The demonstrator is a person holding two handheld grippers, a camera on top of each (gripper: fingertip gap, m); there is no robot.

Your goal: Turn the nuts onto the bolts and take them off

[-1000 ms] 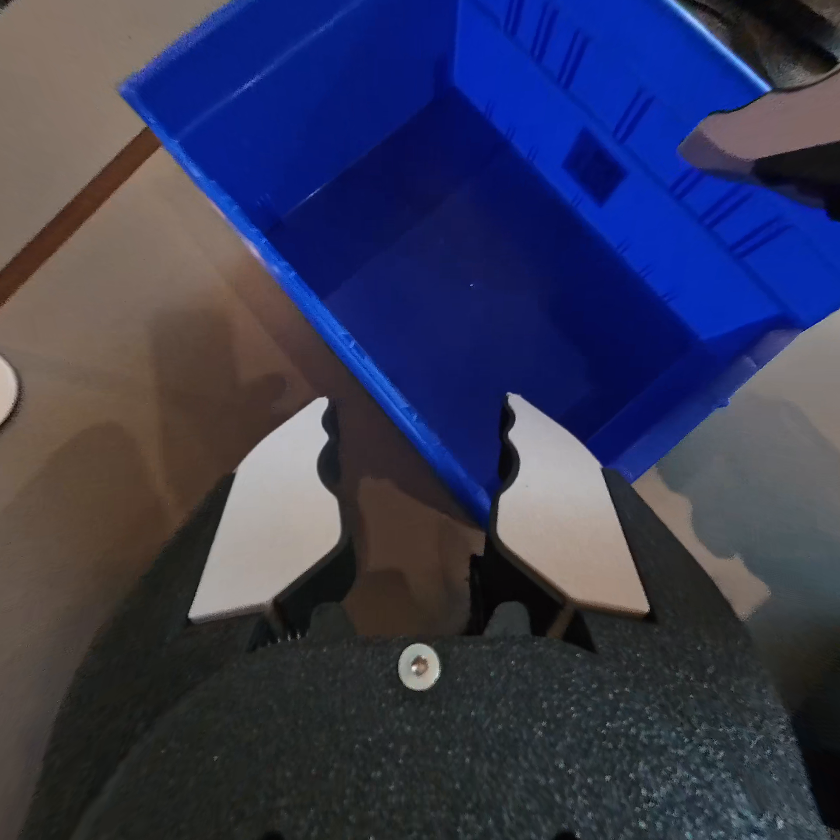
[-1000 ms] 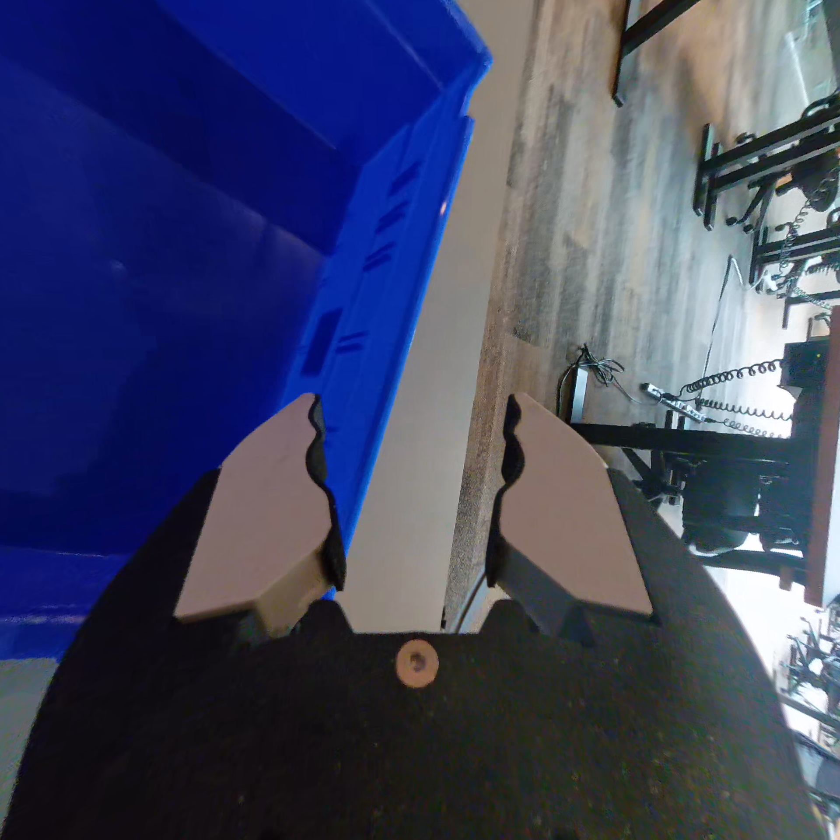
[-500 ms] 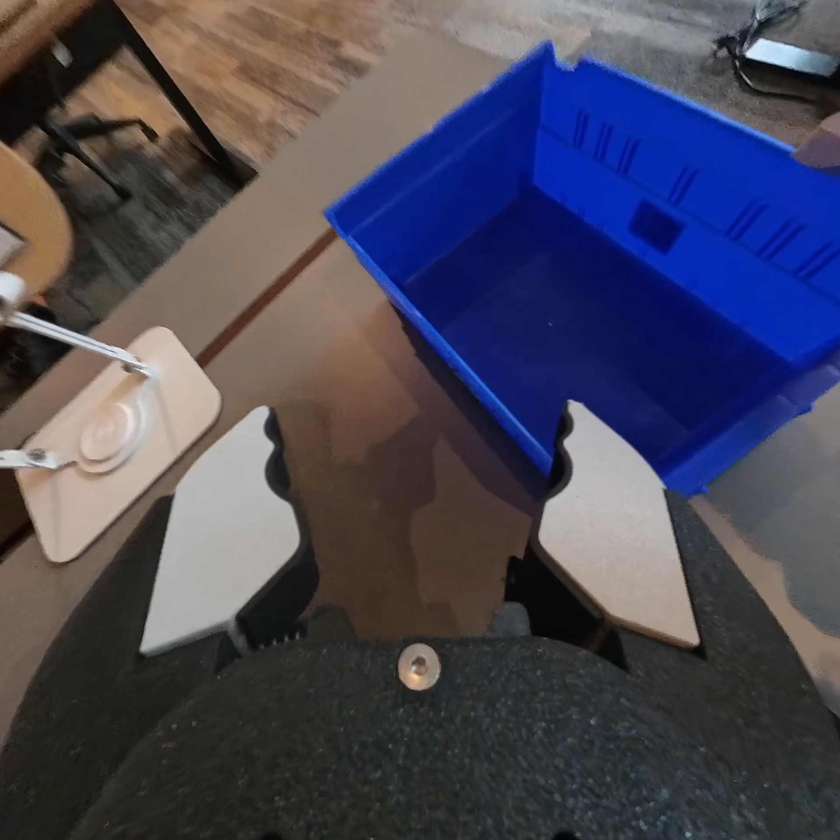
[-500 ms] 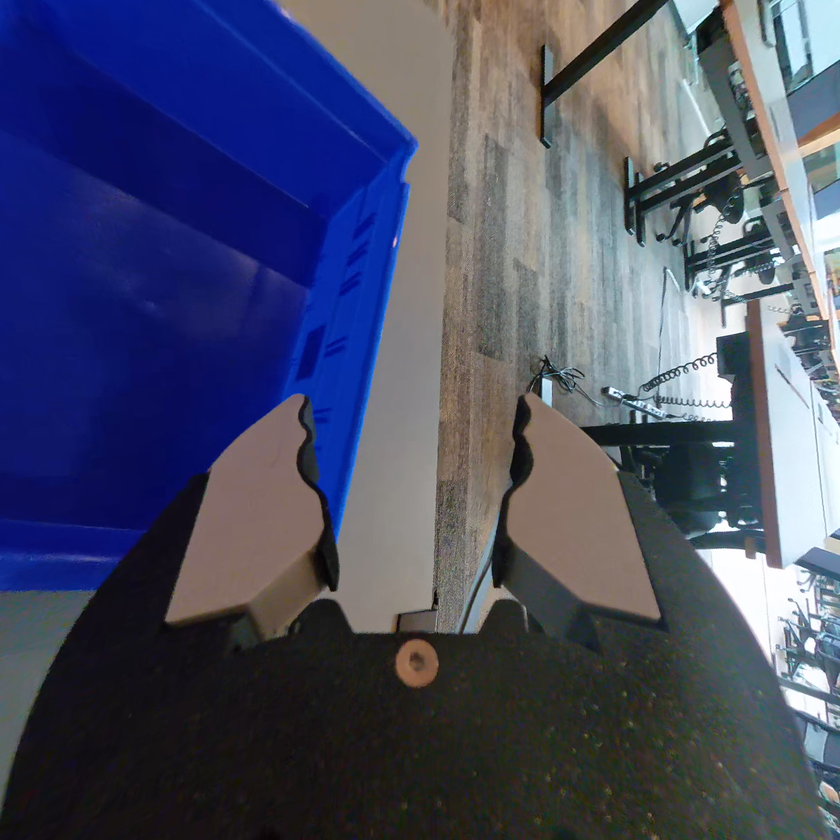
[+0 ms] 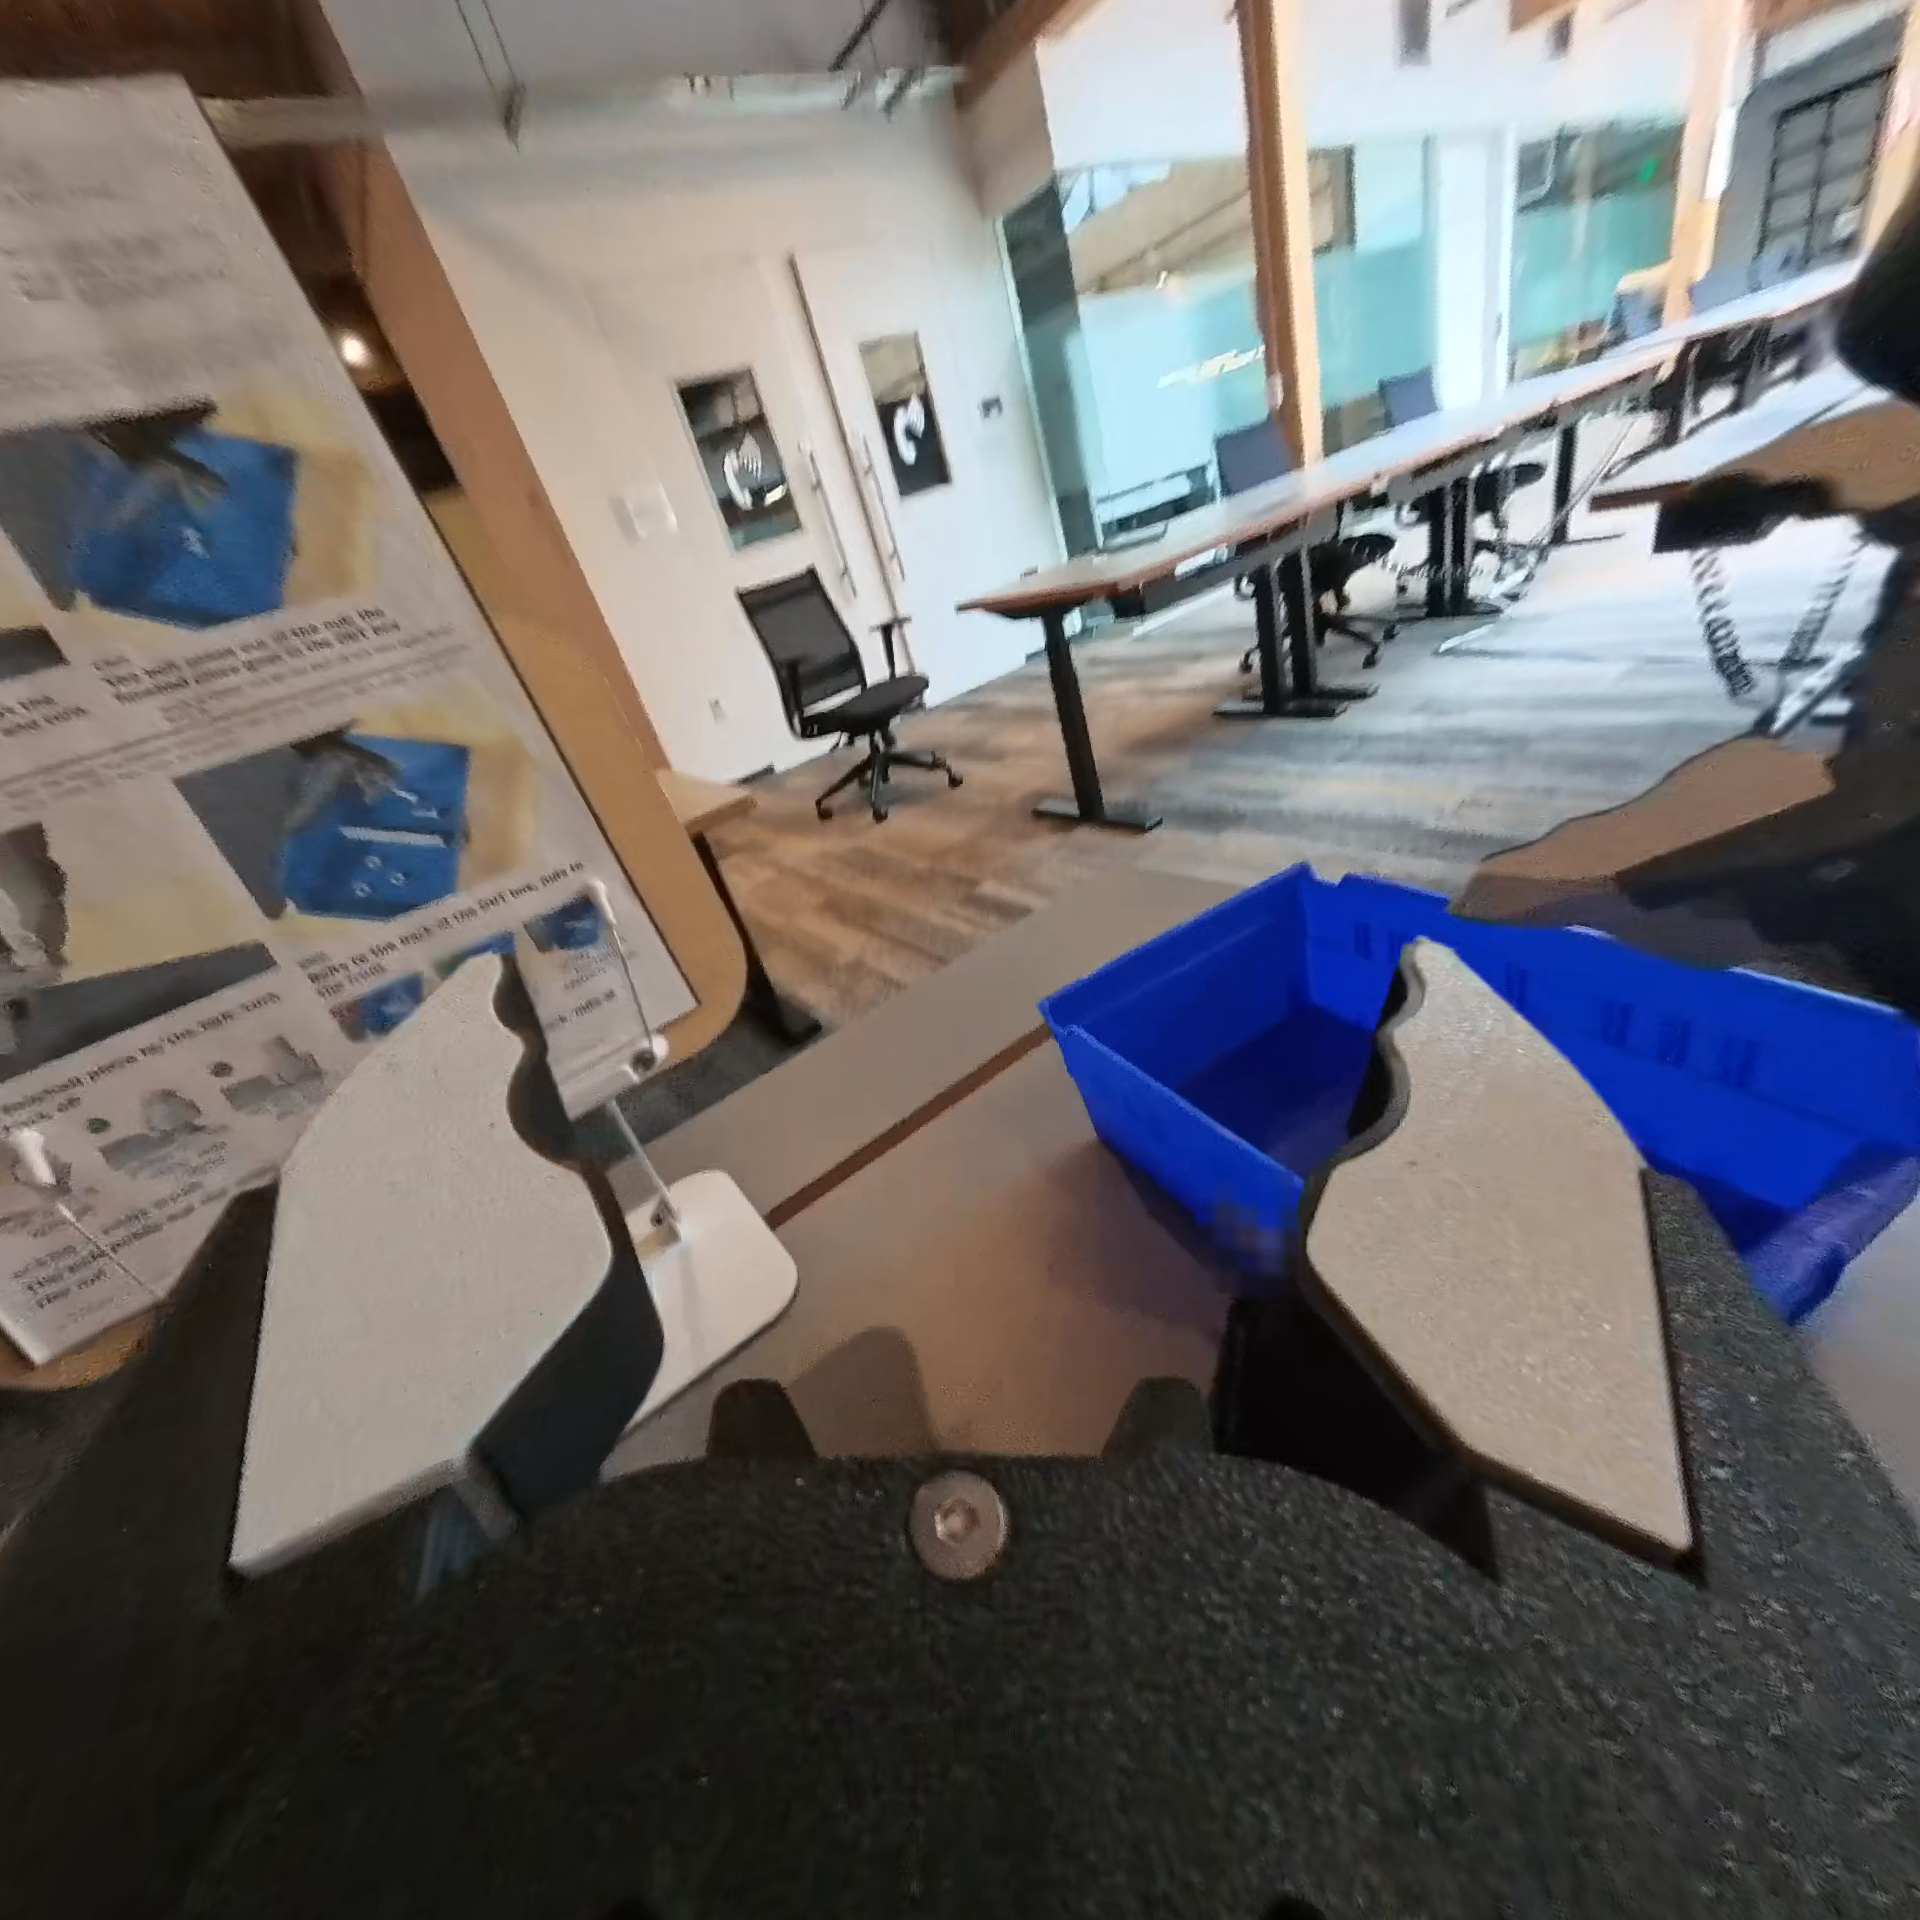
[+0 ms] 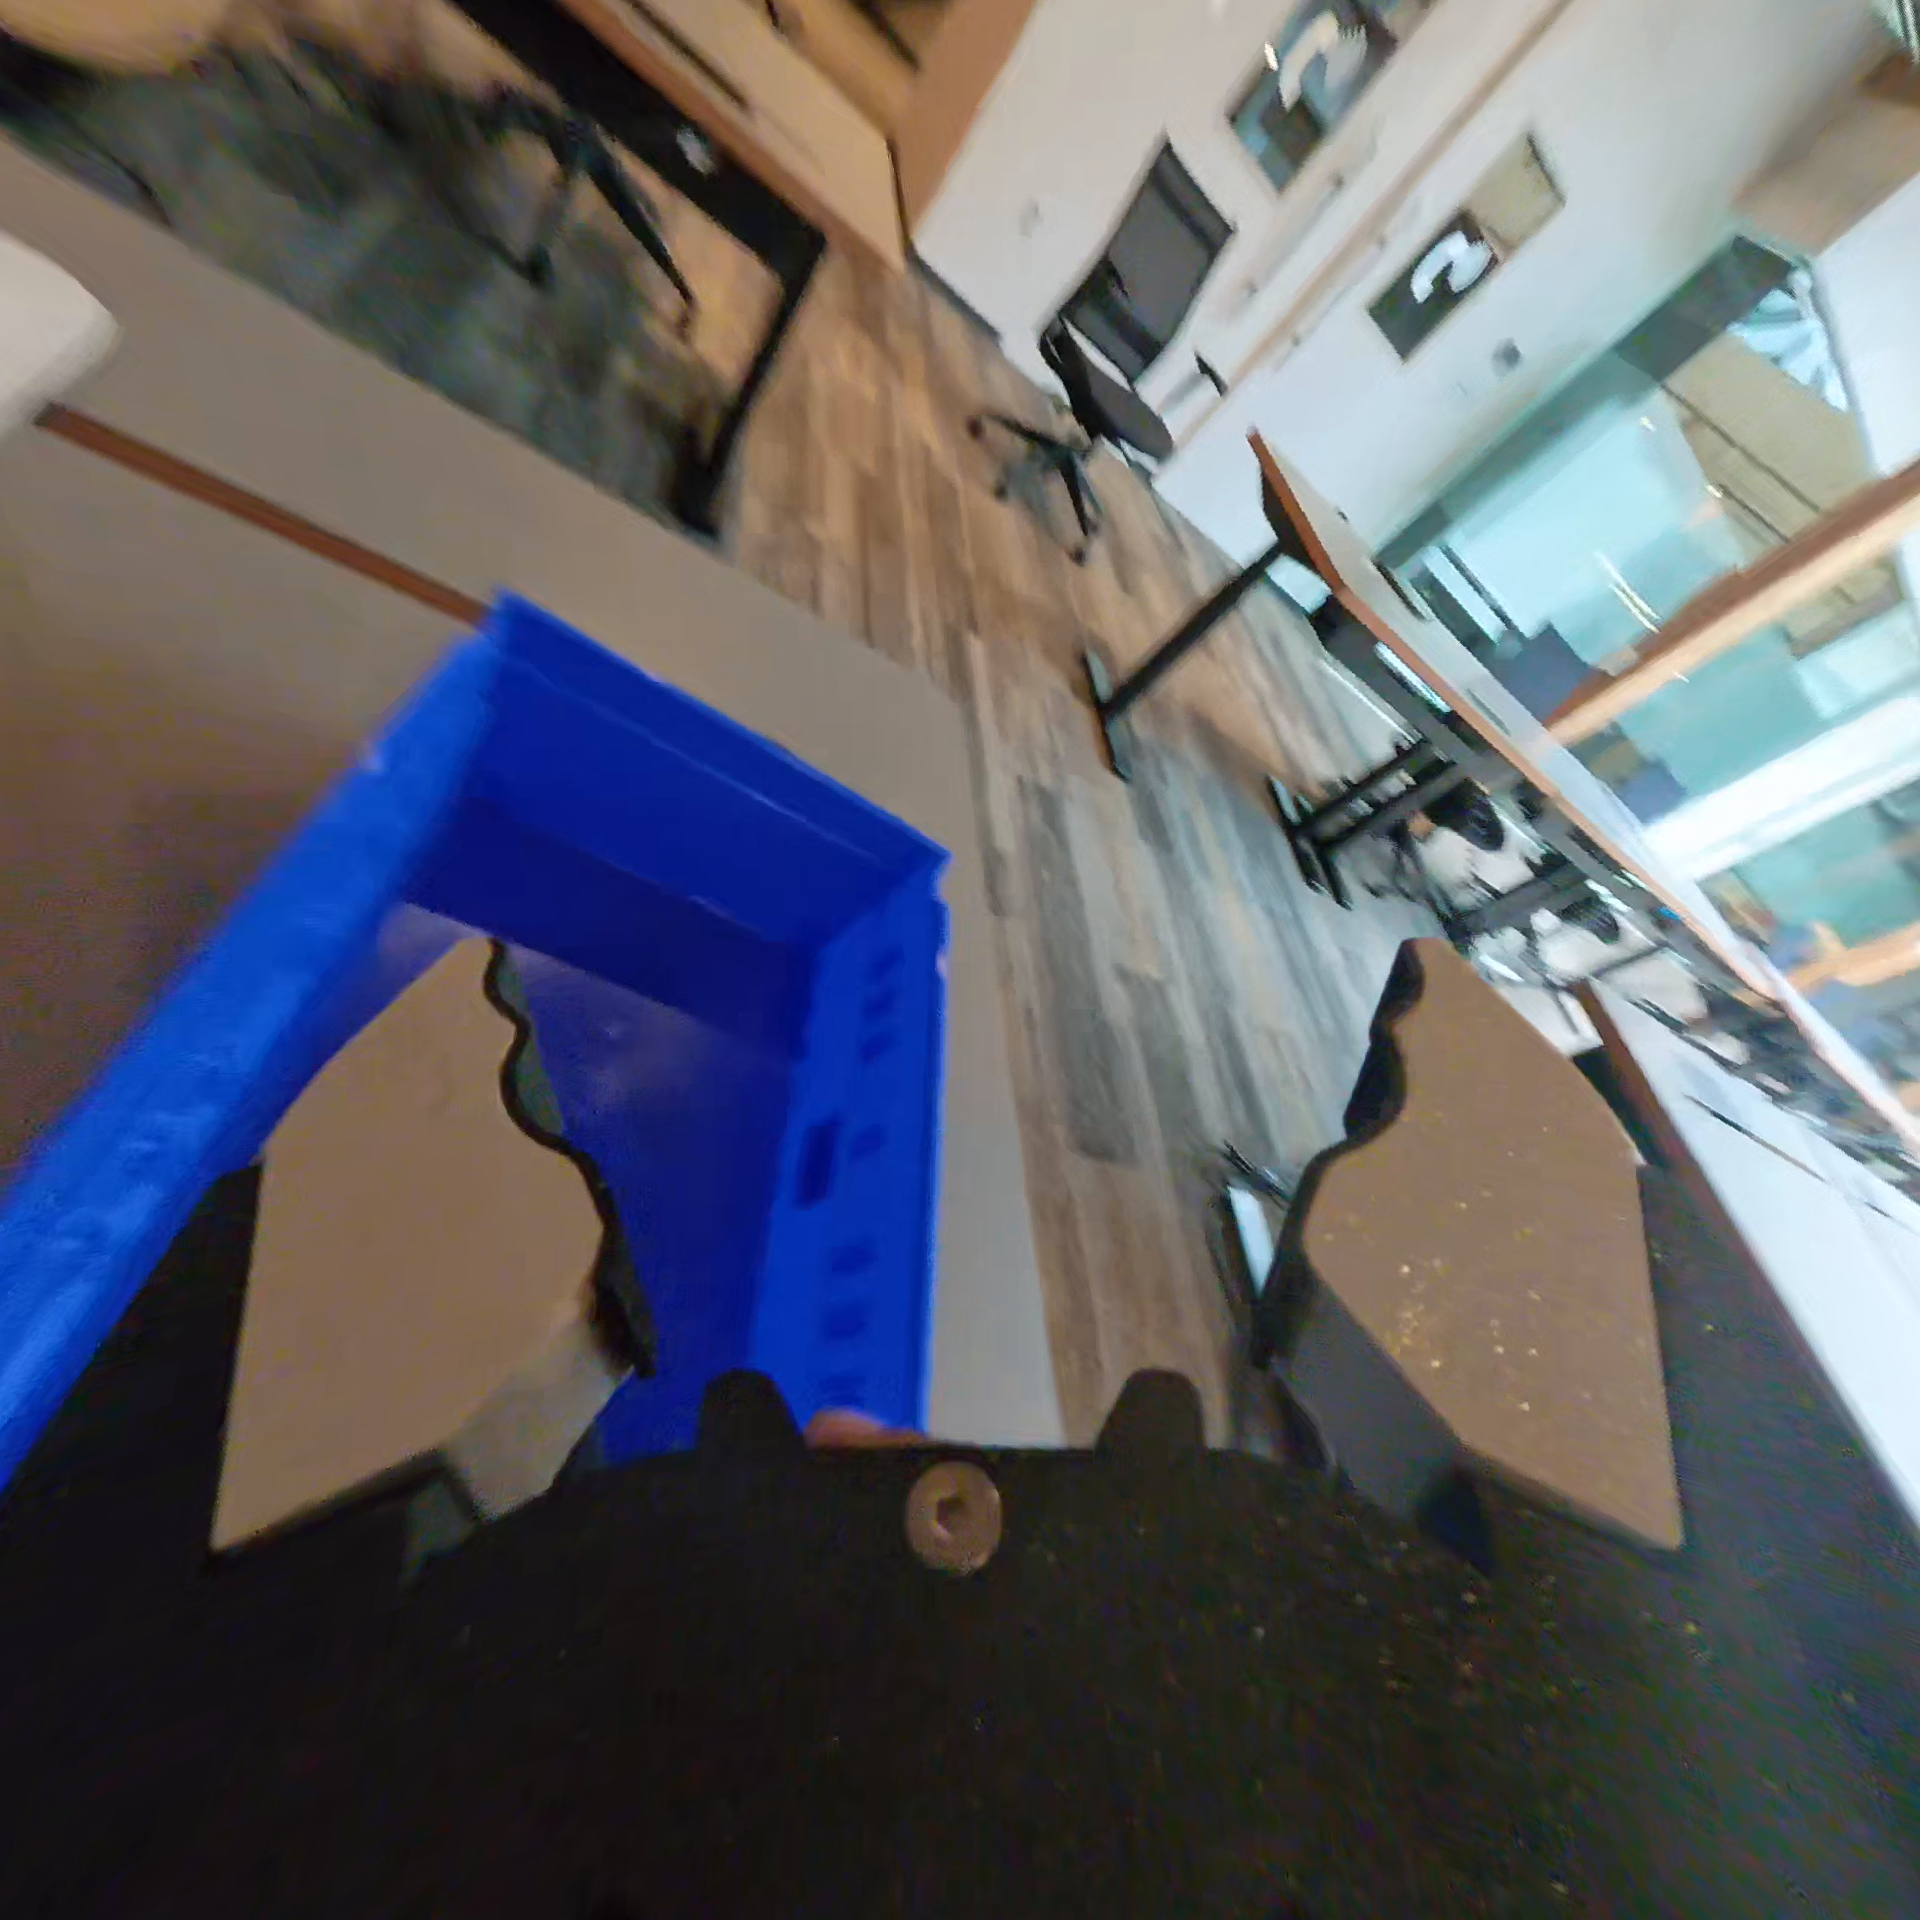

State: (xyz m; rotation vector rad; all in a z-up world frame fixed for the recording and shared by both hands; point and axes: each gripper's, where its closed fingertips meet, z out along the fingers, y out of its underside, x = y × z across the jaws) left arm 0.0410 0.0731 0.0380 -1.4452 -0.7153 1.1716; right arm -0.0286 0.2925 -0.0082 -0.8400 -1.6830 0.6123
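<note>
A blue plastic bin [image 5: 1226, 1049] sits on the grey table [image 5: 966, 1226]; what shows of its inside is bare, and no nuts or bolts show in either view. My left gripper [image 5: 951, 966] is open and empty, raised above the table, with the bin ahead to its right. The right gripper shows far right in that view [image 5: 1662, 842], over the bin's far side. In the right wrist view my right gripper [image 6: 951, 956] is open and empty, with the bin [image 6: 665, 862] below its left finger.
A white stand [image 5: 707, 1257] holds a printed instruction sheet [image 5: 187, 665] at the left of the table. Beyond the table edge are office floor, a black chair [image 5: 842, 686] and long desks [image 5: 1299, 520].
Both grippers have pulled up and back from the bin and tilted upward, so the room now shows. Both sets of jaws have opened wider.
</note>
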